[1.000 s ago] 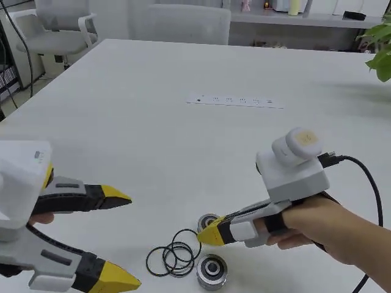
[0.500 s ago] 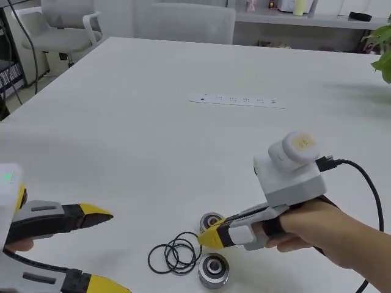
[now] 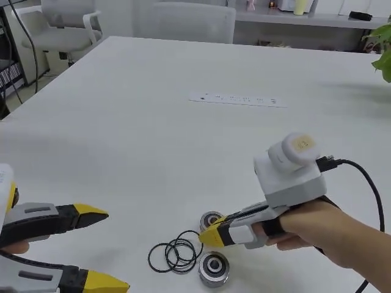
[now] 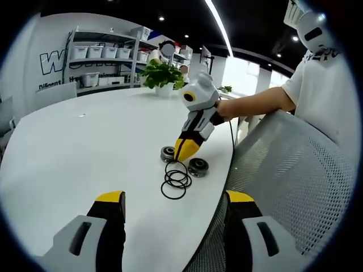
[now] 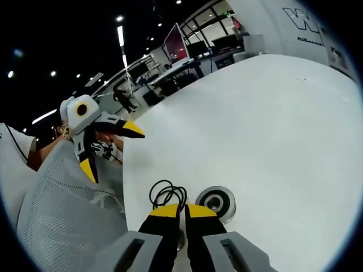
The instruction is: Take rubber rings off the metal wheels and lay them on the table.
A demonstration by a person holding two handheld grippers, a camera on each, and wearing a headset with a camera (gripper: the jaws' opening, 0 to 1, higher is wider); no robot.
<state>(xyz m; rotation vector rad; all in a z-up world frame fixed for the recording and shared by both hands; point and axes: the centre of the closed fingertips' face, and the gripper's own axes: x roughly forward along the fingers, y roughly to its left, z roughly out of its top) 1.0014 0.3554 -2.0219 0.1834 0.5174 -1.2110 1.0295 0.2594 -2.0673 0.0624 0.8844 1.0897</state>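
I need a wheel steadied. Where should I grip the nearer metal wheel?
Across its outer rim, coming down from above: the nearer metal wheel lies flat, hub up, round side exposed, with rubber rings close on its left.

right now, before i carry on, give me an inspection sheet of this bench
surface: white table, mostly bare
job's things: black rubber rings lying loose and overlapped on the table; metal wheel beside them; second metal wheel at the right gripper's tip
clutter: white power strip mid-table
grippers: left gripper open, off to the side of the work; right gripper jaws together, low by the rings, cannot tell whether it pinches one
cables: black cable from the right gripper
surroundings: chairs, plant
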